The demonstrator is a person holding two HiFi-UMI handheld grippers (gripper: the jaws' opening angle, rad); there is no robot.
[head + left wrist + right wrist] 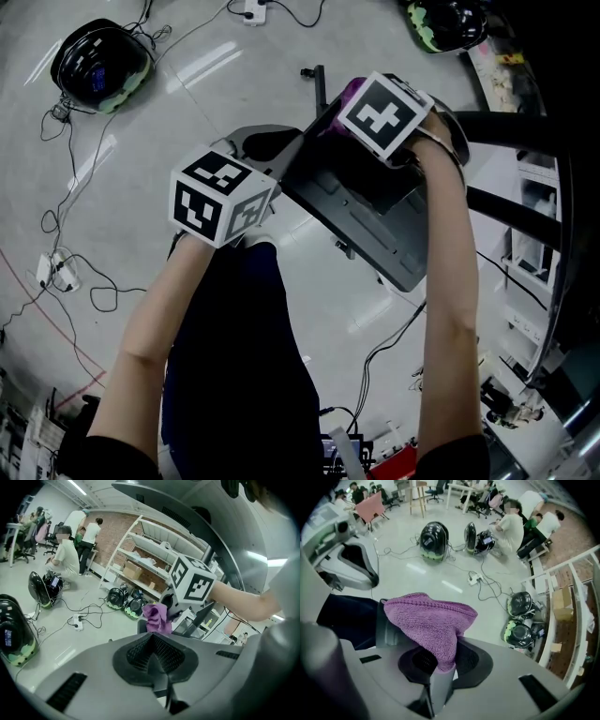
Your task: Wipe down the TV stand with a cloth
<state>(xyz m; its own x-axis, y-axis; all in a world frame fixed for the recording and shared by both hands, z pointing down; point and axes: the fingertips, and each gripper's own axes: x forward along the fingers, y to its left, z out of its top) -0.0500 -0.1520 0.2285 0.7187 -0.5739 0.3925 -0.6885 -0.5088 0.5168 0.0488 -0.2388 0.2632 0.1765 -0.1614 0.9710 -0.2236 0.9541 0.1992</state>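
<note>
A purple knitted cloth (429,620) hangs bunched from my right gripper (440,670), whose jaws are shut on its lower end. In the head view that gripper (335,111) is at the upper edge of the black, tilted TV stand (370,230), with the cloth (349,92) showing beside its marker cube. My left gripper (251,142) hovers just left of the stand's edge. In the left gripper view, my left gripper (157,667) has its jaws together with nothing between them, and the cloth (157,617) is straight ahead under the right cube.
Black-and-green rounded devices (98,61) sit on the pale floor among loose cables and a power strip (251,9). White shelving (143,550) stands along a brick wall, with several people (65,555) near it. The person's dark trousers (234,356) are below the grippers.
</note>
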